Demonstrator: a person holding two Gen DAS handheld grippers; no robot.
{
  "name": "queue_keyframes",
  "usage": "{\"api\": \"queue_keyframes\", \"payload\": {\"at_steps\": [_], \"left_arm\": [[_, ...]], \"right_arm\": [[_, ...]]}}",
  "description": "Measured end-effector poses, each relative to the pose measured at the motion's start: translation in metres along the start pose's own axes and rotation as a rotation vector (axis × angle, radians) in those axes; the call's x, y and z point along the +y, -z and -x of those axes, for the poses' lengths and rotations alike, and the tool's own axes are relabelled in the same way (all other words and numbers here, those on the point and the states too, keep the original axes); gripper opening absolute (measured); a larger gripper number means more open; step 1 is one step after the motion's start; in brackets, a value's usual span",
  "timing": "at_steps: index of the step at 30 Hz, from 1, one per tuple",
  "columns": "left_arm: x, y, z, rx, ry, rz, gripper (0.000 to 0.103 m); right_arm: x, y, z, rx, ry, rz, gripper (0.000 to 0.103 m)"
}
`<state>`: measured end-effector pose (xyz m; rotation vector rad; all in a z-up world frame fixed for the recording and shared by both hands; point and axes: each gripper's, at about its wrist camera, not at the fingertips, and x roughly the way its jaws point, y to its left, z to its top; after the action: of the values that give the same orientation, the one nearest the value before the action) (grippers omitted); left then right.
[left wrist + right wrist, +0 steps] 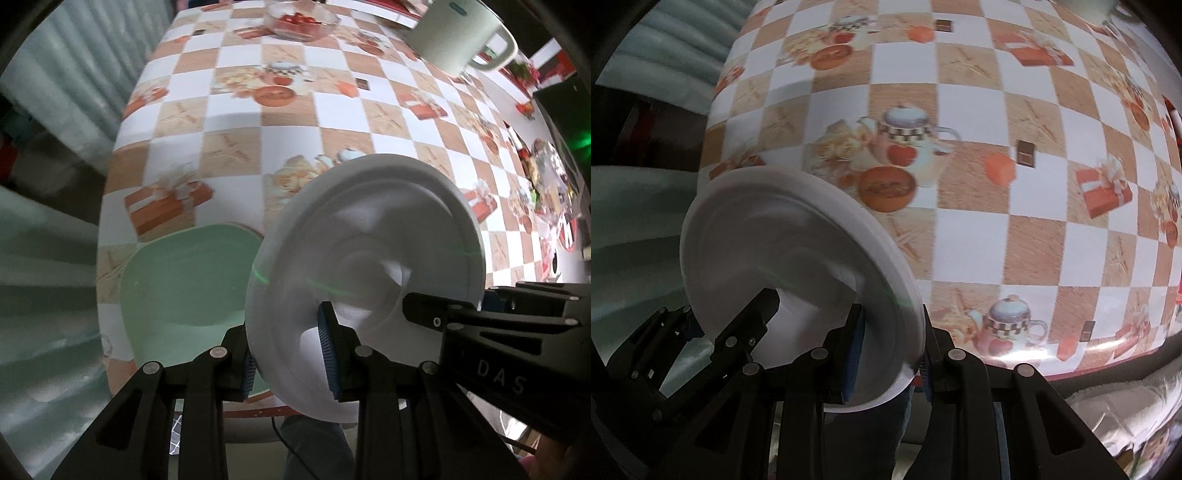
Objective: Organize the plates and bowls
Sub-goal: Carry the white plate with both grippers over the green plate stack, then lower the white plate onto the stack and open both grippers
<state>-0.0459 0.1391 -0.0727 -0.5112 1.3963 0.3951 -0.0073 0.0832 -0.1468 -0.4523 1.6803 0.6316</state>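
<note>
Left gripper [290,360]: matte black linkage arms with round silver pivot screws and ribbed blue pads on the fingers [327,360]. Right gripper [892,363]: same black build and blue pads, lettered "DAS" in grey on its side.

A checkered tablecloth [295,122] printed with teapots and gift boxes covers the tabletop; a glass dish of red food [301,20] sits at its far edge; a pale jug [458,33] stands near the far right corner.
</note>
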Motion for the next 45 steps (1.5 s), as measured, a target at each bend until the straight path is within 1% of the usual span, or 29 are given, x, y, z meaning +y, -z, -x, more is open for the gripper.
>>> {"api": "queue_keyframes", "payload": {"at_steps": [2, 9, 19, 24, 28, 30, 31, 32, 33, 35, 36, 37, 38, 39, 40, 41, 42, 44, 45], "left_arm": [[0.010, 0.002, 0.003, -0.006, -0.006, 0.021, 0.033], [0.042, 0.010, 0.008, -0.013, -0.029, 0.103, 0.033], [0.086, 0.026, 0.003, 0.013, -0.053, 0.206, 0.033], [0.099, 0.031, -0.005, 0.030, -0.060, 0.222, 0.033], [0.103, 0.033, -0.007, 0.026, -0.065, 0.220, 0.033], [0.105, 0.035, -0.007, 0.019, -0.060, 0.222, 0.036], [0.105, 0.036, -0.005, 0.012, -0.060, 0.222, 0.042], [0.104, 0.036, -0.003, 0.004, -0.068, 0.220, 0.049], [0.104, 0.036, -0.001, -0.008, -0.078, 0.217, 0.053], [0.105, 0.036, 0.002, -0.025, -0.090, 0.219, 0.069], [0.107, 0.036, 0.003, -0.030, -0.087, 0.222, 0.072], [0.108, 0.037, 0.004, -0.033, -0.085, 0.228, 0.075], [0.110, 0.038, 0.006, -0.035, -0.085, 0.235, 0.076], [0.112, 0.038, 0.006, -0.034, -0.083, 0.241, 0.078], [0.114, 0.038, 0.008, -0.030, -0.083, 0.245, 0.080], [0.115, 0.038, 0.009, -0.030, -0.090, 0.247, 0.082], [0.115, 0.037, 0.009, -0.029, -0.100, 0.244, 0.083], [0.114, 0.039, 0.014, -0.037, -0.125, 0.228, 0.087], [0.112, 0.040, 0.018, -0.050, -0.126, 0.218, 0.087]], "right_arm": [[0.015, -0.005, 0.004, 0.001, 0.001, 0.018, 0.028], [0.052, -0.011, -0.006, 0.011, 0.005, 0.084, 0.028], [0.107, -0.022, -0.036, 0.049, -0.002, 0.164, 0.028], [0.122, -0.026, -0.053, 0.067, -0.005, 0.187, 0.028], [0.128, -0.030, -0.064, 0.074, -0.011, 0.191, 0.028], [0.130, -0.030, -0.066, 0.072, -0.003, 0.203, 0.028], [0.131, -0.030, -0.067, 0.069, 0.007, 0.210, 0.029], [0.129, -0.025, -0.066, 0.065, 0.014, 0.215, 0.029], [0.128, -0.024, -0.067, 0.062, 0.020, 0.214, 0.029], [0.118, -0.026, -0.064, 0.062, 0.012, 0.199, 0.030], [0.115, -0.027, -0.063, 0.064, 0.005, 0.192, 0.032], [0.111, -0.027, -0.062, 0.062, 0.008, 0.188, 0.043], [0.109, -0.028, -0.061, 0.054, 0.025, 0.186, 0.058], [0.103, -0.026, -0.056, 0.044, 0.044, 0.185, 0.065], [0.101, -0.027, -0.054, 0.033, 0.054, 0.182, 0.074], [0.097, -0.026, -0.051, 0.025, 0.043, 0.174, 0.082], [0.093, -0.026, -0.048, 0.028, 0.028, 0.168, 0.084], [0.090, -0.025, -0.044, 0.031, 0.011, 0.163, 0.085], [0.090, -0.024, -0.041, 0.027, 0.011, 0.170, 0.085]]}}
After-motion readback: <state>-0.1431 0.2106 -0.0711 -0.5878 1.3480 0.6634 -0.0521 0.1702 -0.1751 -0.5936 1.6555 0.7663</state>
